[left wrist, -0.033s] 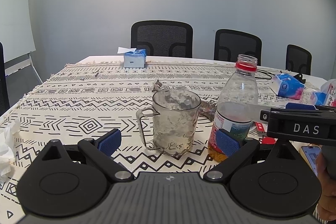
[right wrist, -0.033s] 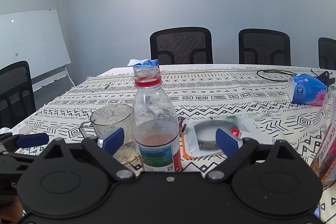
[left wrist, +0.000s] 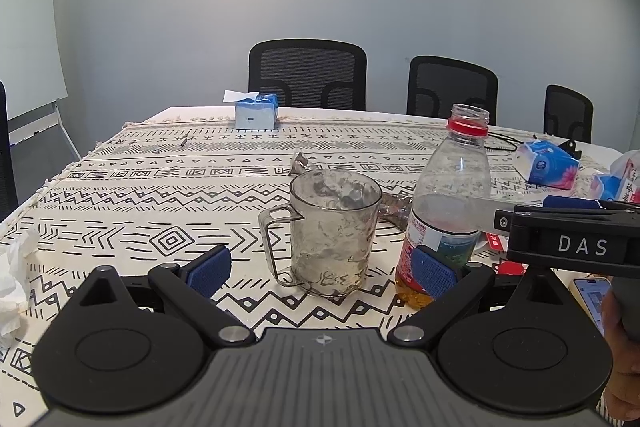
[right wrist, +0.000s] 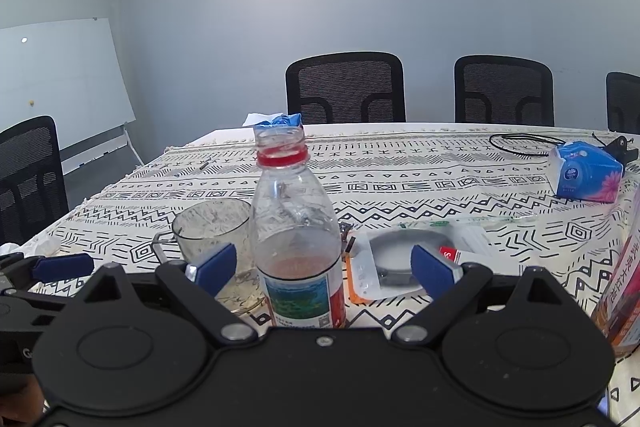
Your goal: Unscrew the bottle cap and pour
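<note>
Both pairs of tongs stand spread as wide as they go, gripping nothing. In the left wrist view, the left tongs (left wrist: 324, 267) fill the bottom of the frame, their blue pads (left wrist: 210, 269) flanking a clear plastic measuring cup (left wrist: 334, 233) at centre frame; the cup stands upright between the pads, touching neither. Just right of the cup stands the uncapped plastic bottle (left wrist: 452, 203), red ring at its neck, a little amber liquid at its base; the right-hand pad overlaps its lower label in the picture, though contact cannot be told. The right tongs (left wrist: 576, 227), marked "DAS", reach in from the right edge, a hand (left wrist: 622, 347) below them.

In the right wrist view, the right tongs (right wrist: 324, 269) frame the bottle (right wrist: 298, 243) at lower centre; it stands upright between the pads (right wrist: 434, 273), clear of both. The cup (right wrist: 212, 231) sits just left of and behind it, and the left tongs (right wrist: 60, 267) enter at the lower left edge.

The surface (left wrist: 160, 195) wears a cream cloth with black geometric bands. On it lie a blue tissue box (left wrist: 256, 113) at the far edge, a blue tissue pack (right wrist: 586, 173) at right, a black cable (right wrist: 524, 141), a clear packet (right wrist: 400, 263) and crumpled tissue (left wrist: 14, 283) at left. Black mesh chairs (left wrist: 306, 75) line the far side beneath a pale grey wall; a whiteboard (right wrist: 60, 83) leans at left.
</note>
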The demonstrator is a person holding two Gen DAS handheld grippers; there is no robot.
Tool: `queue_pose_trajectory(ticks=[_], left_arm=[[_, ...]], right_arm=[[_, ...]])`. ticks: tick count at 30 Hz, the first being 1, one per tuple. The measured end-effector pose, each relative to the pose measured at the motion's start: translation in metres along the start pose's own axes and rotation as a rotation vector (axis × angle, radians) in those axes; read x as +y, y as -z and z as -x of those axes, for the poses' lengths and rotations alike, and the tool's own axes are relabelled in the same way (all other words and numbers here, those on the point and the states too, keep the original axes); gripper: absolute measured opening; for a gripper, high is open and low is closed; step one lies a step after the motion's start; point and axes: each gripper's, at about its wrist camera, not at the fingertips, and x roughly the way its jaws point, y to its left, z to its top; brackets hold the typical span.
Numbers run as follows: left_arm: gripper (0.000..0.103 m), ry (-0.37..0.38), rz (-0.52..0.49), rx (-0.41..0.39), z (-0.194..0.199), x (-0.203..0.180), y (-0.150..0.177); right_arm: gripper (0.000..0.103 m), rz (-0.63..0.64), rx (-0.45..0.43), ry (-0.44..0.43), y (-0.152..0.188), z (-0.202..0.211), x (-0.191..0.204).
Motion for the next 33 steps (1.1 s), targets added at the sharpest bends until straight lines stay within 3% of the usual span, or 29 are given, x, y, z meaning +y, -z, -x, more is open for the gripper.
queue_pose_trajectory(ticks=[33], left_arm=[[0.098,-0.007,-0.003,0.013,0.0,0.001,-0.006]], right_arm=[[0.095,0.001,0.009,0.016,0.0,0.001,0.004]])
